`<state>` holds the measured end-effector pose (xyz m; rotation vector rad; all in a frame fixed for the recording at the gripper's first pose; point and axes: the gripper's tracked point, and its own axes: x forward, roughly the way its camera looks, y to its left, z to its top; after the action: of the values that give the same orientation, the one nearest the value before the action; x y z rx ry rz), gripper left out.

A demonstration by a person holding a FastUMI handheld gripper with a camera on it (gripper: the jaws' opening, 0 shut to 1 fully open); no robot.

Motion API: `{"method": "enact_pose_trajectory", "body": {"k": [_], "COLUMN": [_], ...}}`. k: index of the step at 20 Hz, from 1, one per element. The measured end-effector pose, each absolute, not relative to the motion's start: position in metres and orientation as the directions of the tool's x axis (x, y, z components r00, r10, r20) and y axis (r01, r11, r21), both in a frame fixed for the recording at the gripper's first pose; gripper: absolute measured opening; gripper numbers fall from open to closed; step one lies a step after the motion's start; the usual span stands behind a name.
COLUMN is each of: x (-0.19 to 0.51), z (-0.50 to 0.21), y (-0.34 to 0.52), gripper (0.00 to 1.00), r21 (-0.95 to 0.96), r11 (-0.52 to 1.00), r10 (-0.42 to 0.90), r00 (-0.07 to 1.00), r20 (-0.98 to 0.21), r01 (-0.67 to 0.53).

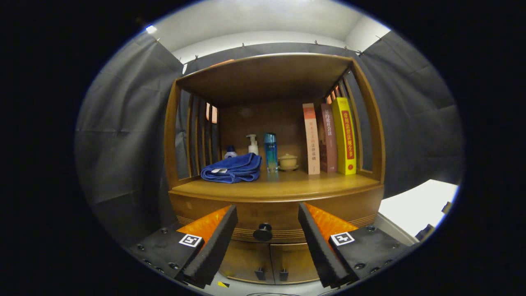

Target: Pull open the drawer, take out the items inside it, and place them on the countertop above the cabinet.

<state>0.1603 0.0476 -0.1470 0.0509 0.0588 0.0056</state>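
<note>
progress: we judge nothing done yet; the drawer (271, 222) looks closed, its contents hidden from us.
left to do: we must pull it open, lift the items out, set them on the countertop (279, 187).
gripper (267, 230): jaws spread wide, holding nothing, the round dark knob (263, 232) between and just beyond them, untouched.
cabinet (172, 135): glossy brown wood, curved front, slatted sides.
countertop load: a soft folded blue towel (232, 168), bottles, a small lidded cup (288, 161), three upright books (328, 137).
</note>
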Motion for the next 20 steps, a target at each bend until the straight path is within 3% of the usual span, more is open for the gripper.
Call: {"method": "enact_pose_trajectory", "body": {"k": [4,14,19,20], "x": [0.189,0.221,0.227,0.227], "z": [-0.176,-0.260,-0.259,-0.262], "y": [0.063,0.052,0.047,0.048], "gripper": [0.98,0.97,0.92,0.86], "r21": [-0.011,-0.043,-0.078,-0.076], "r11": [1.000,0.998,0.995,0.995], "r10": [0.025,-0.043,-0.075,-0.083], "r00": [0.999,0.984,0.983,0.982], "r20": [-0.037,-0.172,-0.165,-0.171], "r01": [-0.026,0.037,0.063,0.070]}}
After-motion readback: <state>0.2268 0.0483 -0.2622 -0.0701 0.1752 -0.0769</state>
